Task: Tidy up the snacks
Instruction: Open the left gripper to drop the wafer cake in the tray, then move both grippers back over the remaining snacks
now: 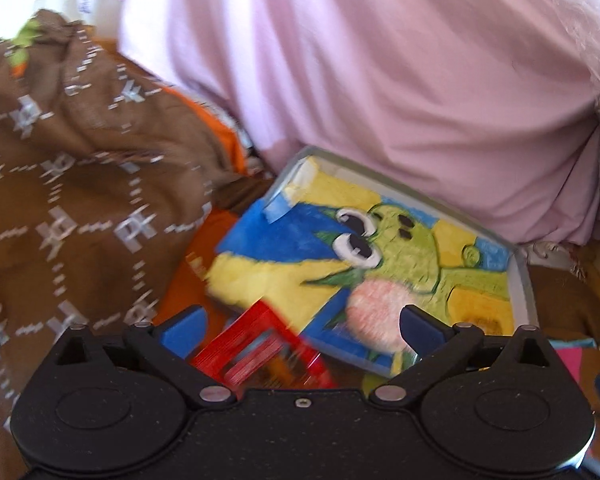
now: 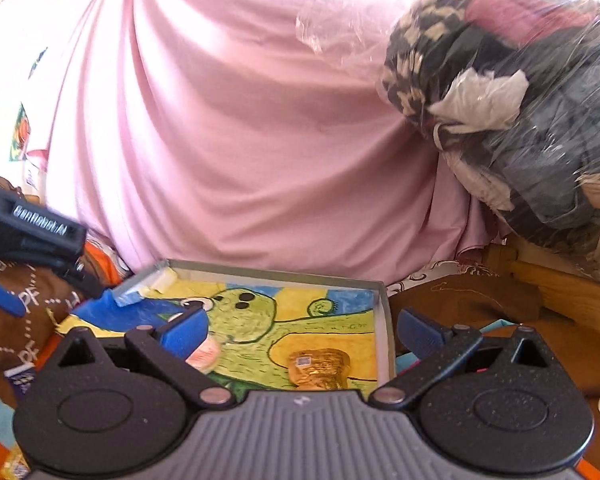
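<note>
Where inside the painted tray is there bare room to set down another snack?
Free: the tray floor's far half, between the gold-wrapped snack and the back wall near the pink sheet. Crowded: the left edge, where the left tool hangs over a red packet.

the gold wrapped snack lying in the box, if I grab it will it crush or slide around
The gold snack looks foil-wrapped and crinkled, so it probably dents under a hard squeeze. It looks small and likely light. It lies flat on the smooth painted floor of the box, so a nudge may slide it rather than roll it. The right claw is open above it.
</note>
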